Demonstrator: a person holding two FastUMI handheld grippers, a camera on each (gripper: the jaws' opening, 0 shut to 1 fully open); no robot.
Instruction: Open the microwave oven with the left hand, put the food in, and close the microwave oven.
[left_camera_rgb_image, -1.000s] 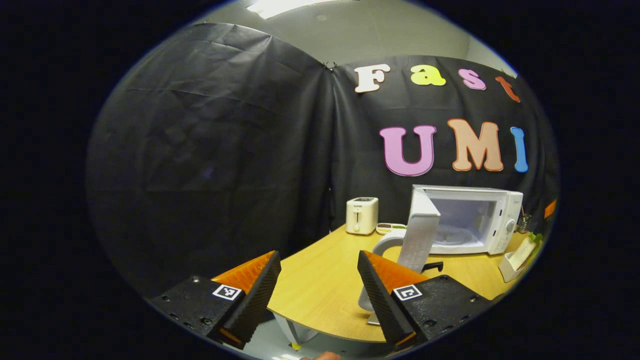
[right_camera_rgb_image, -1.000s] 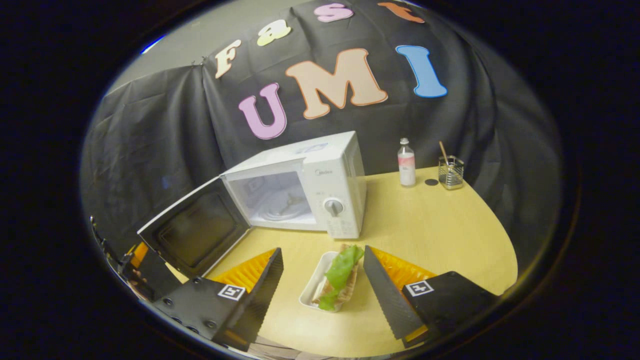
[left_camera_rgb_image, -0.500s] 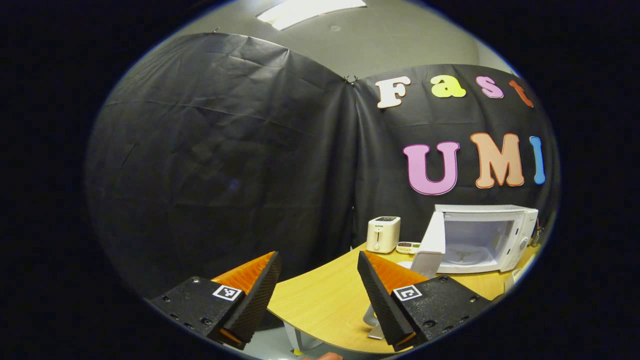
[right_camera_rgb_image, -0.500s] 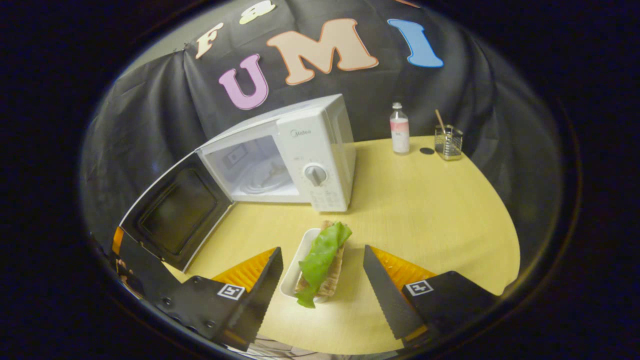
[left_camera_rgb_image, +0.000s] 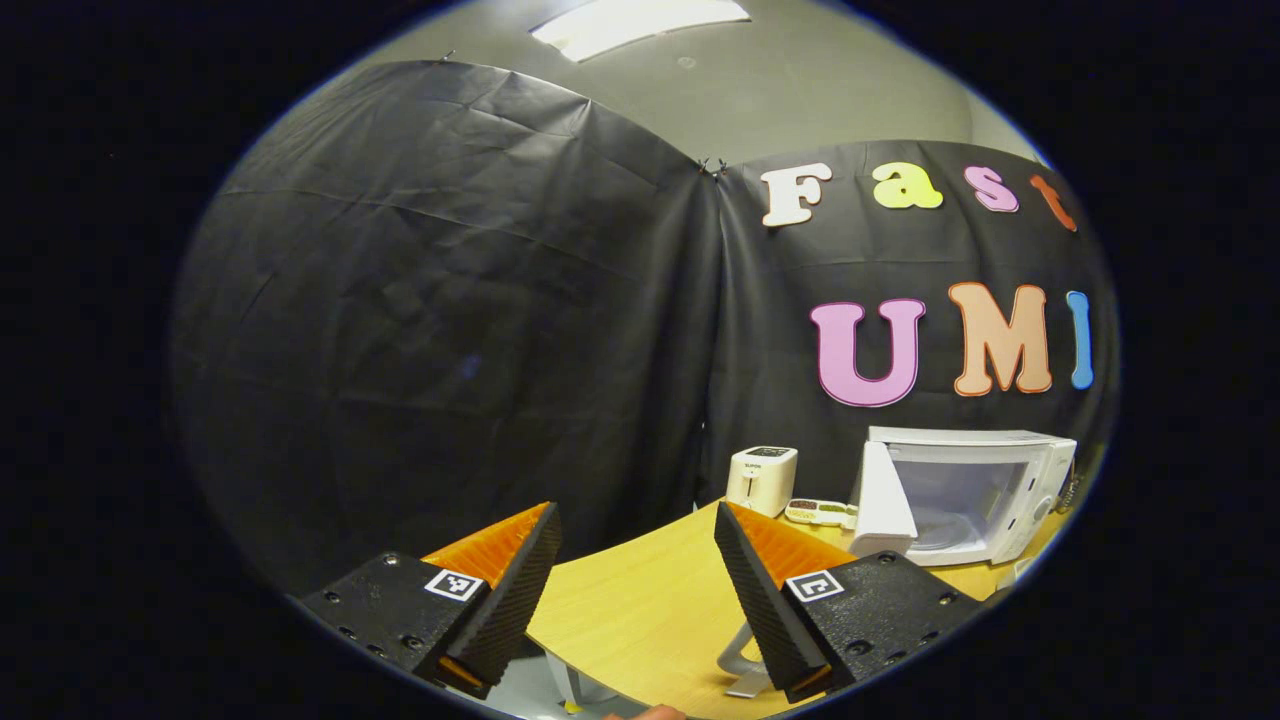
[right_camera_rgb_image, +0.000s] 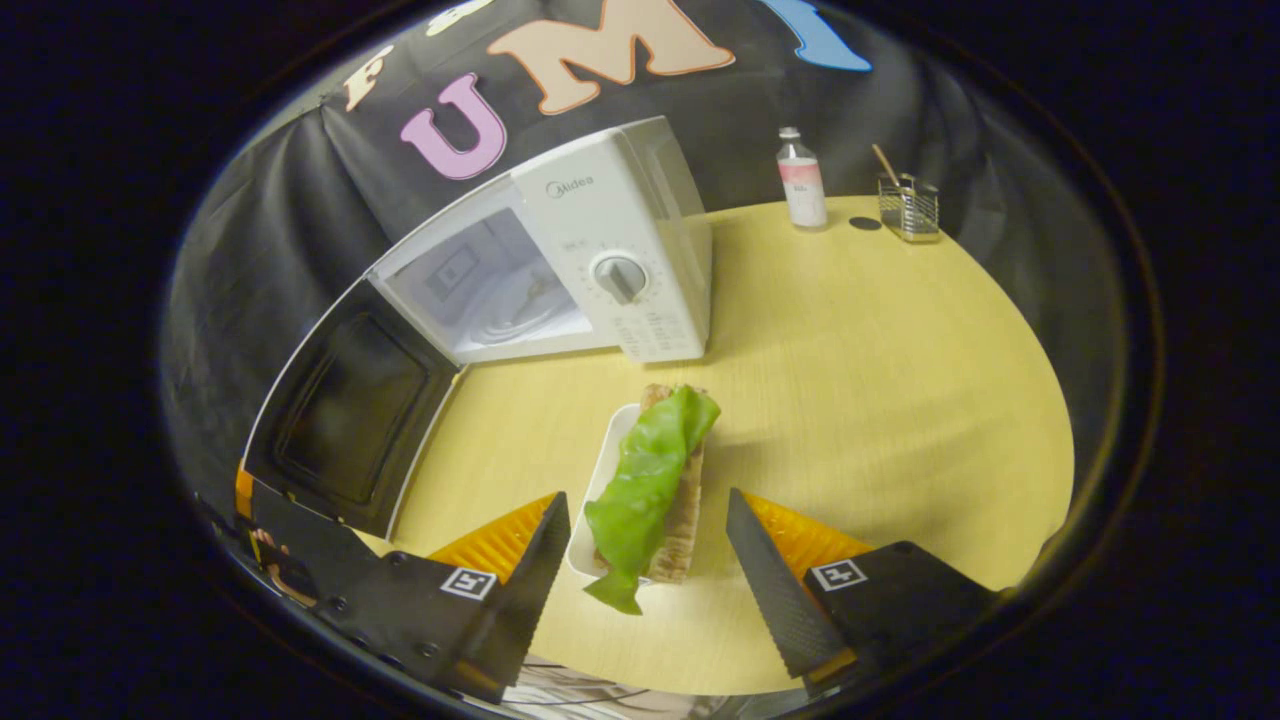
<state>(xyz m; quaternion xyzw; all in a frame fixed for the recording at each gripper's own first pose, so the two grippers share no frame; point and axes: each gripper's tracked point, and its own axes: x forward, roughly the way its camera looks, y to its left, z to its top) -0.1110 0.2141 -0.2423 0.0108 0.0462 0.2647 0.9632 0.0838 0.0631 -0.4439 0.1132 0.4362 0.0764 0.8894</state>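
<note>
The white microwave (right_camera_rgb_image: 610, 250) stands on the wooden table (right_camera_rgb_image: 860, 380) with its door (right_camera_rgb_image: 350, 410) swung wide open to the left and its glass turntable bare. In front of it lies the food, a sandwich with a green lettuce leaf (right_camera_rgb_image: 650, 470), in a narrow white tray (right_camera_rgb_image: 600, 490). My right gripper (right_camera_rgb_image: 645, 575) is open, with a finger on each side of the tray's near end and small gaps between. My left gripper (left_camera_rgb_image: 635, 590) is open and holds nothing, far back from the microwave (left_camera_rgb_image: 965, 495) near the table's left edge.
A white toaster (left_camera_rgb_image: 761, 478) and a small dish (left_camera_rgb_image: 818, 512) stand left of the microwave. At the table's far right are a bottle (right_camera_rgb_image: 801, 180) and a wire holder (right_camera_rgb_image: 908, 205) with a stick. Black cloth walls close the booth.
My right gripper has moved forward and down until its fingers flank the sandwich tray. My left gripper has drawn back from the open door, so the microwave looks smaller.
</note>
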